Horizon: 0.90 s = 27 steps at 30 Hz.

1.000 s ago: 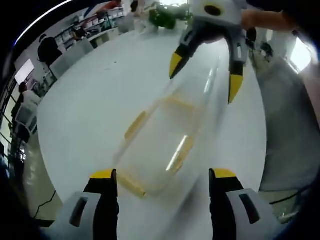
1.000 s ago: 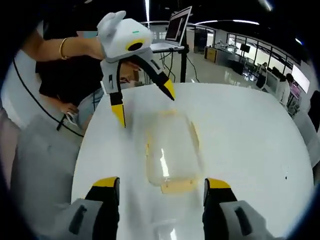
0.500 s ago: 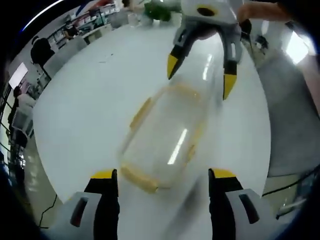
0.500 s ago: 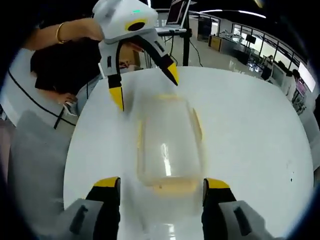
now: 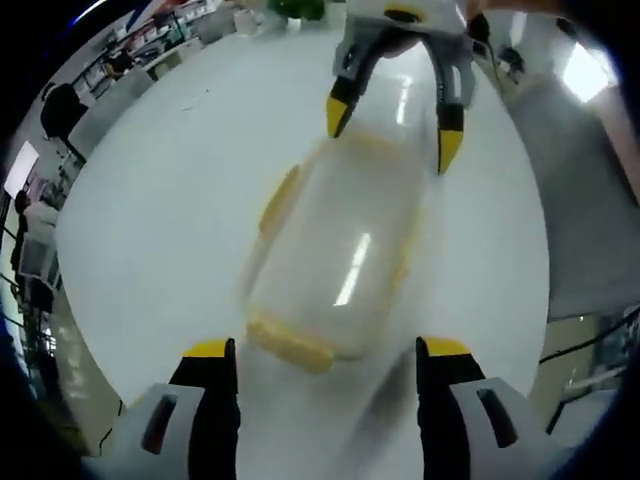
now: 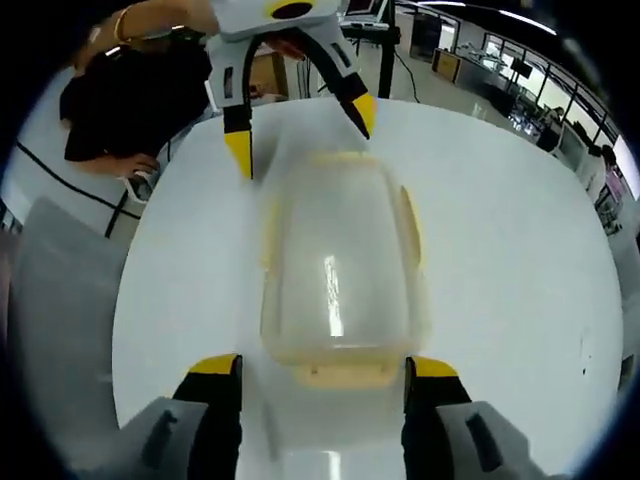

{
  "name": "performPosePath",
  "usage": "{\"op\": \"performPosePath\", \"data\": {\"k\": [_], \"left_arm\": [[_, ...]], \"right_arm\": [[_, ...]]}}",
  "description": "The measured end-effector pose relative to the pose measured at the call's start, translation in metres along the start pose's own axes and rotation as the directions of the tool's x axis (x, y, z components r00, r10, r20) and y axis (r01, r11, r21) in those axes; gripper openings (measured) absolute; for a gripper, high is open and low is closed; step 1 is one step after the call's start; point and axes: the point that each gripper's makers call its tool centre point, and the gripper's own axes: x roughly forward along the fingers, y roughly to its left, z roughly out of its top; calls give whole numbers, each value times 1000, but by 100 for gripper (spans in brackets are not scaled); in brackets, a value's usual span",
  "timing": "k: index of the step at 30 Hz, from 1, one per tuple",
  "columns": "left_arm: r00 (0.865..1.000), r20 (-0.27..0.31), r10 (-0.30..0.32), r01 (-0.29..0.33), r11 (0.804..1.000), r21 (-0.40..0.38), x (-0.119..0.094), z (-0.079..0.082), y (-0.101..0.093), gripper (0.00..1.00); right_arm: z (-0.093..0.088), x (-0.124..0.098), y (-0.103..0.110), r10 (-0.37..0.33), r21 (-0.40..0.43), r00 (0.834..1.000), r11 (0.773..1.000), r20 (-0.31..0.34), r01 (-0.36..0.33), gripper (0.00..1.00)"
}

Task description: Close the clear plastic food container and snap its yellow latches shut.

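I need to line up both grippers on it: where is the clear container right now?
The clear container lies on the white table, between the left gripper at its far end and the right gripper at its near end in the right gripper view.

A white round table [image 6: 520,260] is seen under bright, even light, its glossy top [image 5: 170,200] catching pale reflections. Beyond it an open office is spread out — desks with monitors [image 6: 500,45] along the far side, shelving [image 5: 150,40] at the edge, and a shiny grey floor [image 6: 450,90]. A laptop on a stand [image 6: 365,10] is set behind the table, and a green plant [image 5: 300,8] is placed at the far end. Seated people [image 5: 60,110] are visible in the distance — small and blurred.
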Motion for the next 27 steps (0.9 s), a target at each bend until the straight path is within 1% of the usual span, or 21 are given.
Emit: {"op": "performPosePath", "data": {"k": [1, 2, 4, 7, 9, 10, 11, 12, 14, 17, 18, 25, 27], "left_arm": [[1000, -20, 13, -12, 999, 42, 0, -3, 5, 71], [999, -29, 17, -15, 998, 60, 1, -5, 7, 70], [999, -33, 11, -8, 998, 69, 5, -8, 8, 70], [999, -37, -16, 19, 996, 89, 10, -9, 10, 69], [999, -46, -25, 30, 993, 113, 14, -11, 14, 68], [998, -46, -49, 54, 992, 116, 14, -9, 13, 67], [998, -48, -50, 55, 991, 124, 13, -9, 14, 66], [997, -49, -64, 70, 988, 140, 13, -8, 12, 66], [995, -47, -92, 98, 985, 141, 14, -8, 10, 65], [992, -44, -119, 123, 986, 108, 14, -9, 8, 63], [993, -37, -110, 114, 986, 124, 13, -8, 11, 63], [992, -26, -124, 126, 981, 150, 13, -5, 9, 61], [992, -31, -125, 129, 980, 155, 12, -5, 9, 61]], "right_arm": [[0, 1, 0, 2, -5, 1000, 1000, -5, -2, 64], [-1, 1, 0, 2, -6, 1000, 1000, -8, -2, 63], [1, 1, -2, -3, -10, 1000, 1000, -7, 3, 62], [4, 1, -6, -9, 10, 1000, 1000, -5, 9, 60], [5, 2, -7, -15, 4, 1000, 1000, -7, 15, 59], [5, 2, -8, -18, -2, 1000, 1000, -8, 18, 58], [6, 3, -8, -20, -10, 1000, 1000, -10, 20, 58], [6, 3, -8, -22, -14, 1000, 1000, -11, 21, 58], [7, 4, -8, -23, -19, 1000, 1000, -9, 23, 59], [9, 5, -9, -25, -17, 1000, 1000, -4, 24, 59], [10, 5, -9, -27, -16, 1000, 1000, -3, 26, 59], [12, 7, -10, -35, -19, 999, 999, 3, 35, 61], [12, 7, -10, -34, -19, 999, 999, 4, 34, 60]]}}
